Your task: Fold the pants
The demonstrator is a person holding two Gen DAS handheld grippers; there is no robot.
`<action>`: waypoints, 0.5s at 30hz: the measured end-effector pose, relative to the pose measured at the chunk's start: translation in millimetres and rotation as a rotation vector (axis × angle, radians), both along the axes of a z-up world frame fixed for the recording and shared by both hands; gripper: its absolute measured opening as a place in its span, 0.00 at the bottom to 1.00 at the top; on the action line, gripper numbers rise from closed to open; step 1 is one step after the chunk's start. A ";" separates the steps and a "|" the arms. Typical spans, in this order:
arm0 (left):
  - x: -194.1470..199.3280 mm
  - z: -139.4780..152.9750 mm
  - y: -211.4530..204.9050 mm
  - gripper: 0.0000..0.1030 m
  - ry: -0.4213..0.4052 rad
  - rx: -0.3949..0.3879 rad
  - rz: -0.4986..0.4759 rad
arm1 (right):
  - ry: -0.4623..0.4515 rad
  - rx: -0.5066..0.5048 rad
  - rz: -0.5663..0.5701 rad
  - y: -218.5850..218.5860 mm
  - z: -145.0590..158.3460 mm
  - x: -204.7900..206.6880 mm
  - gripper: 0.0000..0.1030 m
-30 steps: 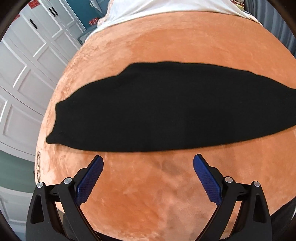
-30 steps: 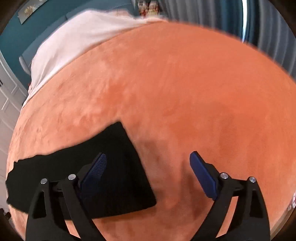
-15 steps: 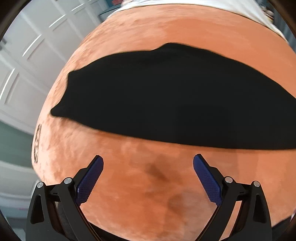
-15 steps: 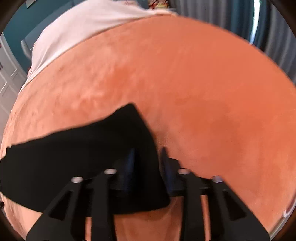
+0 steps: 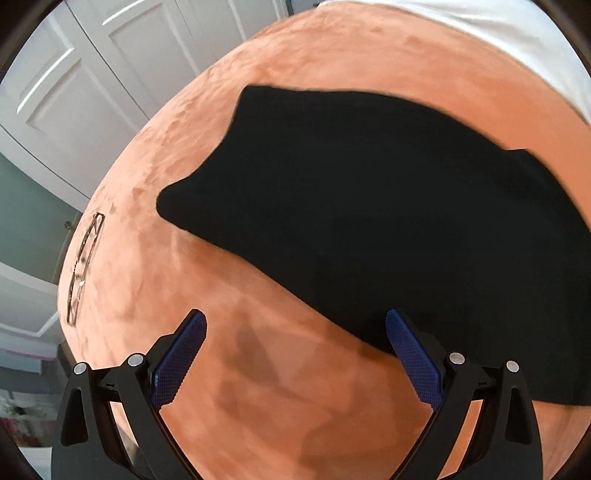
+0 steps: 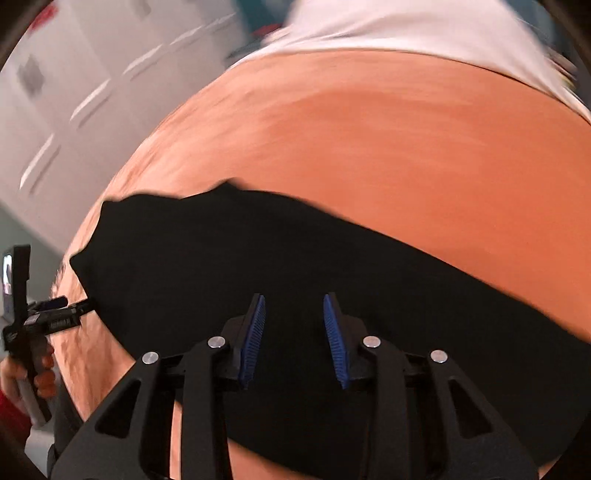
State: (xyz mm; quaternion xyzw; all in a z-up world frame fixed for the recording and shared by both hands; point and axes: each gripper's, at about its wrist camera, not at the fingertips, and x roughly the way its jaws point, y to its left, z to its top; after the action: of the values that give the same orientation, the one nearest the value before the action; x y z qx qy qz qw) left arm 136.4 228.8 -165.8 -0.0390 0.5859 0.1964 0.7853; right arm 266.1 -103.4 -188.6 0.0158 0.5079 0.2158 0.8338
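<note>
The black pants (image 5: 369, 206) lie folded lengthwise on an orange blanket (image 5: 280, 398). My left gripper (image 5: 295, 354) is open and empty just above the blanket, its right finger at the pants' near edge. In the right wrist view the pants (image 6: 258, 258) stretch across under my right gripper (image 6: 294, 332). Its blue pads (image 6: 253, 339) stand a narrow gap apart with black fabric behind them; whether they hold fabric is unclear. The left gripper (image 6: 55, 314) shows at that view's left edge.
The orange blanket (image 6: 388, 147) covers a bed. White bedding (image 5: 498, 33) lies at the far end. White panelled wardrobe doors (image 5: 92, 74) stand beyond the bed's left edge. A patterned label (image 5: 83, 269) sits on the blanket's left edge.
My right gripper closed at the pant-leg end half a second ago, then swung left over the pants; its pads now stand slightly apart. My left gripper moved closer to the pants' near edge.
</note>
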 end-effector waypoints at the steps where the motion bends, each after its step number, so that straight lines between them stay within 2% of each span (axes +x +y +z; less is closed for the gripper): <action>1: 2.8 -5.3 9.1 0.95 0.004 -0.006 0.003 | 0.017 -0.013 0.027 27.0 -6.1 13.5 0.30; 4: 10.8 -12.6 25.7 0.95 0.003 -0.093 0.007 | 0.051 -0.097 0.037 85.1 -36.9 68.6 0.30; 8: 20.1 -12.1 28.3 0.95 -0.009 -0.091 -0.014 | 0.074 -0.067 -0.060 90.2 -38.9 118.5 0.32; 11: 22.7 -13.3 24.2 0.95 -0.024 -0.058 -0.026 | 0.038 0.042 -0.085 79.1 -16.9 109.3 0.30; 13: 22.8 -12.8 22.3 0.95 -0.024 -0.053 -0.004 | 0.072 -0.078 -0.059 73.7 -35.9 96.1 0.30; 14: 23.2 -9.8 22.4 0.95 -0.021 -0.047 0.010 | 0.078 -0.063 -0.068 66.8 -39.4 91.2 0.30; 15: 19.9 -1.0 18.7 0.95 -0.033 -0.039 0.019 | 0.048 -0.006 -0.109 47.2 -26.2 75.8 0.30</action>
State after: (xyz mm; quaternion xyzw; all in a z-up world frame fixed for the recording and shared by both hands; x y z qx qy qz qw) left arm 156.3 247.6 -166.8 -0.0631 0.5763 0.1917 0.7920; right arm 341.8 -56.2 -214.9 0.0462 0.5267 0.1683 0.8319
